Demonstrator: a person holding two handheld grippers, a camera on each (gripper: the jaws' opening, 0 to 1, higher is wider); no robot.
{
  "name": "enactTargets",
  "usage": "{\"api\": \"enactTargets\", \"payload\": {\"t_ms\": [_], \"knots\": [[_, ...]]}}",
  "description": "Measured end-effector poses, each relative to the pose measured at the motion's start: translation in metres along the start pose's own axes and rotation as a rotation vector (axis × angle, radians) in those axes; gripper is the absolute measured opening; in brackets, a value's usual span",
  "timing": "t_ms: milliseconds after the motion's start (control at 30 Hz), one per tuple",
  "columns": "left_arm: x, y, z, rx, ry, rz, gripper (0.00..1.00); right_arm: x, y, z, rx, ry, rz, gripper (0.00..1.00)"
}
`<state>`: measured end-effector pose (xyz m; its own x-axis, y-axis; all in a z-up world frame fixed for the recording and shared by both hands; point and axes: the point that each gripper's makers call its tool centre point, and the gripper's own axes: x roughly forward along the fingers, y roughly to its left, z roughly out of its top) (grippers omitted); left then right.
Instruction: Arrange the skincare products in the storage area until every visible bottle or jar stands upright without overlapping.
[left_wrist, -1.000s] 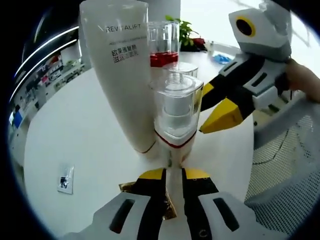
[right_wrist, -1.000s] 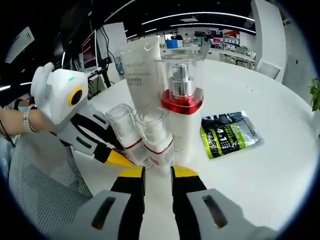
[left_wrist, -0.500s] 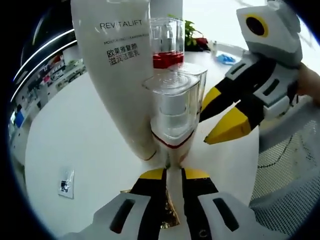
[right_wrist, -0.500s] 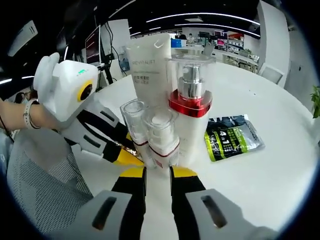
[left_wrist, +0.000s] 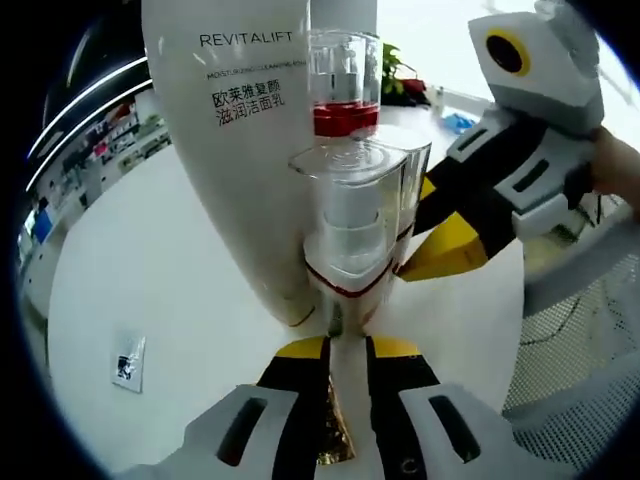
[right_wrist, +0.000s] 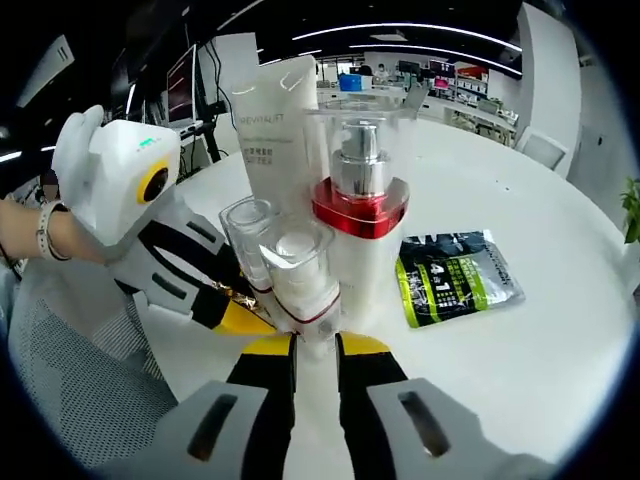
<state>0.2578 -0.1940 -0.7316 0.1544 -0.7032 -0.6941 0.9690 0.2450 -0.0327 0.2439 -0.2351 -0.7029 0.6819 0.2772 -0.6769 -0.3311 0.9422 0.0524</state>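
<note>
We are looking at a tight cluster of skincare products standing upright on the round white worktop (right_wrist: 560, 370). The tall white Revitalift tube (left_wrist: 245, 150) is standing cap-down at the back, touching the others. Beside it the red-collared pump bottle (right_wrist: 358, 235) under its clear cover is rising above two small clear-capped pump bottles: the near small bottle (right_wrist: 303, 275) and the second small bottle (right_wrist: 250, 240) just behind it, all pressed close together.

In the left gripper view, the left tool (left_wrist: 345, 350) is gripping the base of a small clear-capped bottle (left_wrist: 355, 230), its yellow-tipped jaws closed narrowly around the bottle's foot; something gold and glossy is showing below the jaws, and we cannot tell what it is. The right tool (left_wrist: 440, 250) is coming in from the right, its yellow tip touching that same bottle's side.

In the right gripper view, the right tool (right_wrist: 315, 345) is sitting at the foot of the near small bottle with its jaws narrowly parted; we cannot tell whether it is clamping it. The left tool (right_wrist: 235, 315) is reaching in from the left.

A green-and-black sachet (right_wrist: 455, 275) is lying flat nearby, apart from the cluster.
</note>
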Motion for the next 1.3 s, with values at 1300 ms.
{"api": "enactTargets", "payload": {"t_ms": [1300], "knots": [[-0.0016, 0.0025, 0.0067, -0.104, -0.057, 0.031, 0.14, 0.0019, -0.0002, -0.0047, -0.057, 0.032, -0.017, 0.14]]}}
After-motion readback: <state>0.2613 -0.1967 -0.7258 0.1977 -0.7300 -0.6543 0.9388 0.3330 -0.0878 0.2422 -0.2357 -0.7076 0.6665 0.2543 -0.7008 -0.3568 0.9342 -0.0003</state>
